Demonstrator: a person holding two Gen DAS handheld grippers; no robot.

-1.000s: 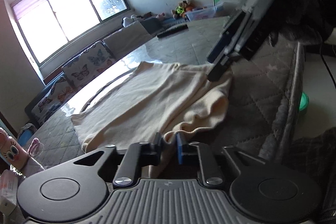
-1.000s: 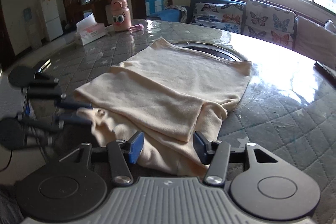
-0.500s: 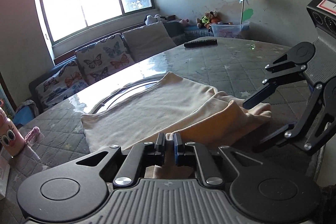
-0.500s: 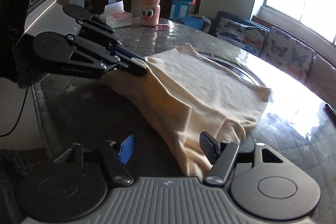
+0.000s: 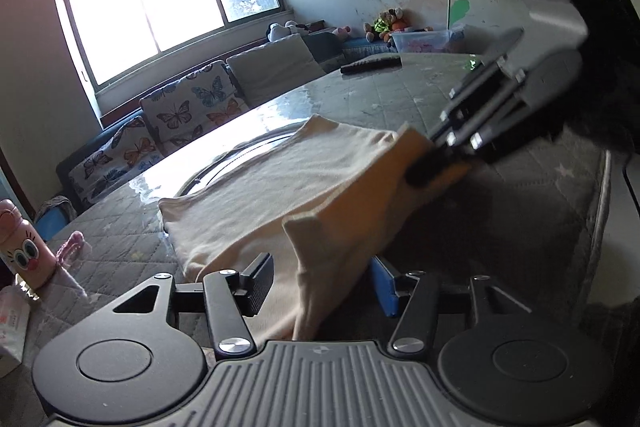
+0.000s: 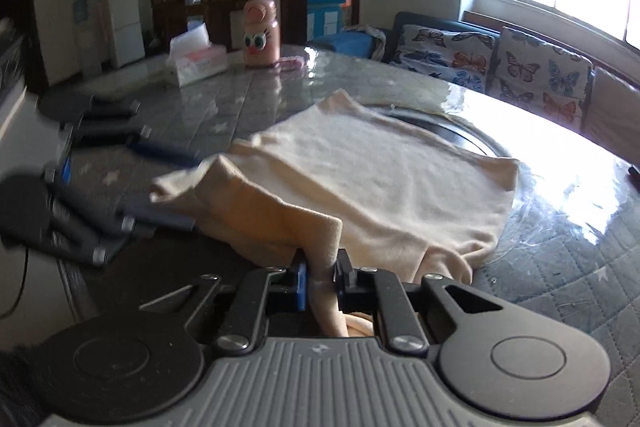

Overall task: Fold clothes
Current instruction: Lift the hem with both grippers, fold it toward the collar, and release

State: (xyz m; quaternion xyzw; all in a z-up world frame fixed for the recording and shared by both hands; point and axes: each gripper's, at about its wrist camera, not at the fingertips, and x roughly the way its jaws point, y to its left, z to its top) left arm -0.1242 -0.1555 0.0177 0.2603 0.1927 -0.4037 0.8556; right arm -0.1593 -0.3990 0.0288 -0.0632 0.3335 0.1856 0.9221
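Observation:
A cream garment (image 6: 384, 179) lies partly folded on the quilted grey table (image 6: 568, 291). My right gripper (image 6: 321, 281) is shut on a bunched fold at the garment's near edge and holds it raised. From the left wrist view, that right gripper (image 5: 422, 169) pinches the far corner of the cream garment (image 5: 280, 187) above the table. My left gripper (image 5: 320, 277) is open, with a hanging flap of cloth loose between its spread fingers. In the right wrist view the left gripper (image 6: 188, 193) is blurred at the left, its fingers apart beside the cloth's corner.
A pink cartoon bottle (image 6: 260, 31) and a tissue box (image 6: 196, 61) stand at the table's far side. A dark remote (image 5: 370, 65) lies near the opposite edge. Butterfly-print sofa cushions (image 5: 192, 103) sit under the window. The table edge (image 5: 600, 227) runs close on my right.
My left gripper has opened and let go of the cloth it was pinching. My right gripper, open before, has shut on the garment's near fold and lifted it.

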